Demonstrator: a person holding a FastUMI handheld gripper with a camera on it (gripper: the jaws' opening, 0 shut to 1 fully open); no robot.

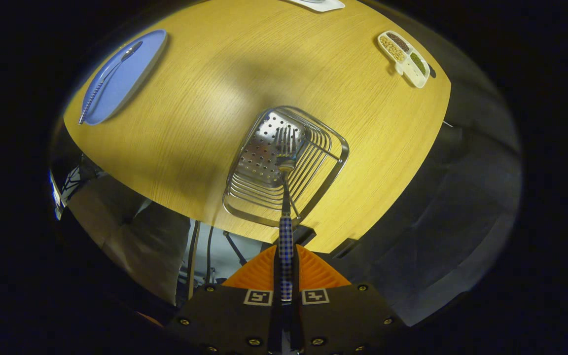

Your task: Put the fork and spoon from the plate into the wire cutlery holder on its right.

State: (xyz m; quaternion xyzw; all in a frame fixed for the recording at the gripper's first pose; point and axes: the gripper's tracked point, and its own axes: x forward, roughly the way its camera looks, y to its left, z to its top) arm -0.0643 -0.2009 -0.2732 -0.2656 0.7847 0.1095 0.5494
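The gripper is clamped tight on the checked-handled steel fork, tines over the wire cutlery holder.

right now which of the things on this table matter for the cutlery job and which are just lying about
Part of the job:
- fork, held between the fingers of the gripper, tines over the wire cutlery holder
- spoon, lying on the blue plate

Just lying about:
- divided white dish of beans and grains
- white object at the table's far edge
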